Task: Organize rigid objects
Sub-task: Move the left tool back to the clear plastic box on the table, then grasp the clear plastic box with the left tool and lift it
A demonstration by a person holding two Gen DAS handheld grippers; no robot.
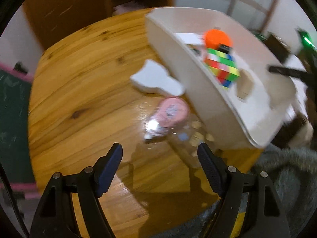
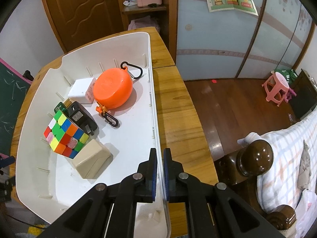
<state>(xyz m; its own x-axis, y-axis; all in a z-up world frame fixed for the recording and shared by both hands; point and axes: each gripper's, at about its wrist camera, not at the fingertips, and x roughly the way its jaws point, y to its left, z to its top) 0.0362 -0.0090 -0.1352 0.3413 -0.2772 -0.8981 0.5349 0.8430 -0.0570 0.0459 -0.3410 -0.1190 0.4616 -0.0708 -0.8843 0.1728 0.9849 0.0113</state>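
Observation:
A white bin [image 2: 151, 75] stands on the wooden table [image 2: 174, 119]. It holds an orange round case [image 2: 113, 88], a colour cube [image 2: 65, 136], a black charger [image 2: 82, 119], a white adapter [image 2: 81, 91] and a beige box [image 2: 92, 162]. My right gripper [image 2: 160, 158] is shut on the bin's near right wall. In the blurred left wrist view, a clear jar with a pink lid [image 1: 172, 115] lies on its side beside the bin [image 1: 198, 91]. My left gripper [image 1: 159, 146] hangs open just short of the jar's clear end, with nothing held. A flat white piece [image 1: 156, 78] lies beyond the jar.
The table's right edge [image 2: 198, 130] runs close beside the bin. A dark wooden bedpost [image 2: 255, 158] and a checked blanket [image 2: 287, 158] lie right of it. A pink stool [image 2: 277, 87] stands on the floor. A green chalkboard [image 2: 8, 91] is at the left.

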